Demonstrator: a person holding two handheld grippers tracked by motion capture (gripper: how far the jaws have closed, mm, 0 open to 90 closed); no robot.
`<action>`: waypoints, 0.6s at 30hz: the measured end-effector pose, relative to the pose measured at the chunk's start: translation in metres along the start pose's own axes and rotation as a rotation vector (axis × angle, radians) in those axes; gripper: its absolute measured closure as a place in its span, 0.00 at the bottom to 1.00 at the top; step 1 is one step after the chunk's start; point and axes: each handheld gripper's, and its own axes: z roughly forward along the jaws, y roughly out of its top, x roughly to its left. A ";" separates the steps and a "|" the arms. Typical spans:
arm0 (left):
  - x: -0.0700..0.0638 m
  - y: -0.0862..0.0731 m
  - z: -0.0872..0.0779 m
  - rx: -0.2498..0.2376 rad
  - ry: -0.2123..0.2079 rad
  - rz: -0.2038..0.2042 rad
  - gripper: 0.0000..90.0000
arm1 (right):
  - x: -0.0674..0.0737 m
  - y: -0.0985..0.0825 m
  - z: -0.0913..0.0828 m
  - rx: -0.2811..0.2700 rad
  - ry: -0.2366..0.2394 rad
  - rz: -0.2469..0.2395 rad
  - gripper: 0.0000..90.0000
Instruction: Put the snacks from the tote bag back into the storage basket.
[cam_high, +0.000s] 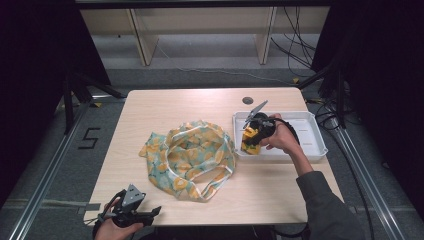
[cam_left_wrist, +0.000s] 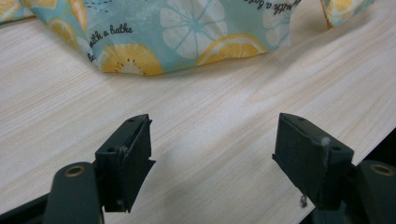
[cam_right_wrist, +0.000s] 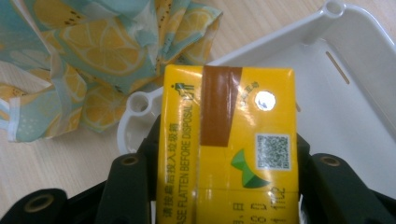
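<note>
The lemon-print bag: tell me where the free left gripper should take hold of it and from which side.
Grip the white-edged strap at the near edge of the lemon-print bag, coming in low from the person's side. It is a thin loop lying clear of the crumpled folds, probably easier to pinch cleanly. The left gripper is open near the table's near-left corner.

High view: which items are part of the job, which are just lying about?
In play:
- yellow carton, clamped in right gripper
- white tray beneath it
- lemon-print cloth bag, probably
- left gripper, open near the table edge

Lying about:
- cables on the floor
- wooden shelf frame
</note>
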 end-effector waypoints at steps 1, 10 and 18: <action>0.000 0.000 0.000 0.000 0.000 0.000 0.30 | 0.002 -0.001 0.000 0.000 0.001 0.015 0.58; 0.000 0.000 0.000 0.006 -0.006 0.006 0.30 | 0.001 -0.004 -0.001 -0.049 -0.012 0.067 0.41; 0.000 -0.001 0.001 0.001 -0.007 0.000 0.30 | 0.018 -0.005 -0.027 -0.190 -0.062 0.172 0.34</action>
